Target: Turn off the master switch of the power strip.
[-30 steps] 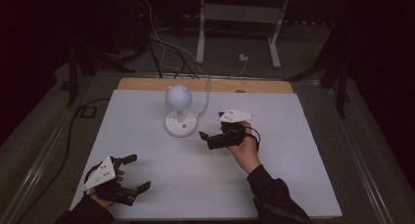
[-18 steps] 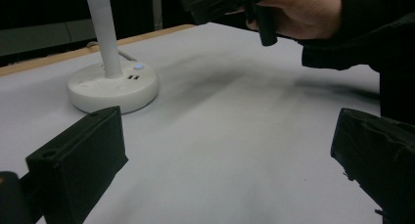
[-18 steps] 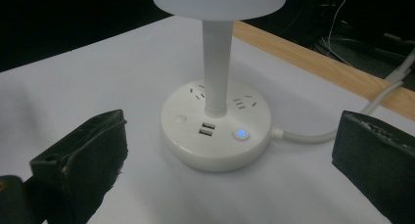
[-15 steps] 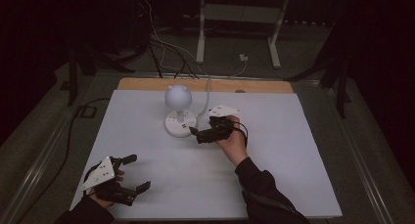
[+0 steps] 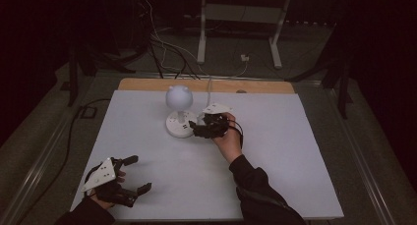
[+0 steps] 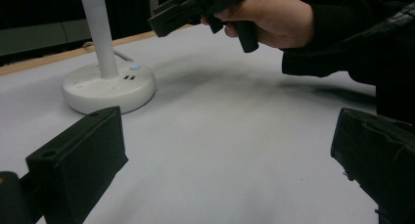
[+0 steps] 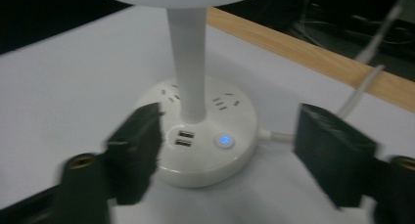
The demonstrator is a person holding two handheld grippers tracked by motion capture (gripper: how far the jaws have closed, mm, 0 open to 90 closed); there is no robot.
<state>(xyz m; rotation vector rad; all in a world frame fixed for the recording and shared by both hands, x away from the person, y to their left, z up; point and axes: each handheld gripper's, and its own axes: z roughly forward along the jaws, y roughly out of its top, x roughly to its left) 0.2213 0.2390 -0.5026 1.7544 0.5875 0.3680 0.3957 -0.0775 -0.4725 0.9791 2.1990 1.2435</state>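
A white desk lamp with a globe head [image 5: 178, 97] stands on a round base [image 5: 180, 126] at the middle back of the table. The base [image 7: 205, 136] carries sockets, two USB ports and a lit blue button [image 7: 224, 140]. My right gripper [image 5: 195, 131] hovers at the base's right side, pointing left. Its jaws have just been closing and now stand half apart. They flank the front of the base in the right gripper view [image 7: 230, 131], and the pads do not press on it. My left gripper [image 5: 140, 174] rests at the front left, wide open and holding nothing [image 6: 227, 150].
A white cable [image 7: 362, 87] runs from the base towards the wooden strip [image 5: 206, 85] along the table's far edge. The white tabletop [image 5: 295, 151] has free room on the right and in front. Beyond the table are a metal stand and floor cables.
My right gripper has moved left up to the lamp base and its jaws have narrowed. The left gripper has kept still.
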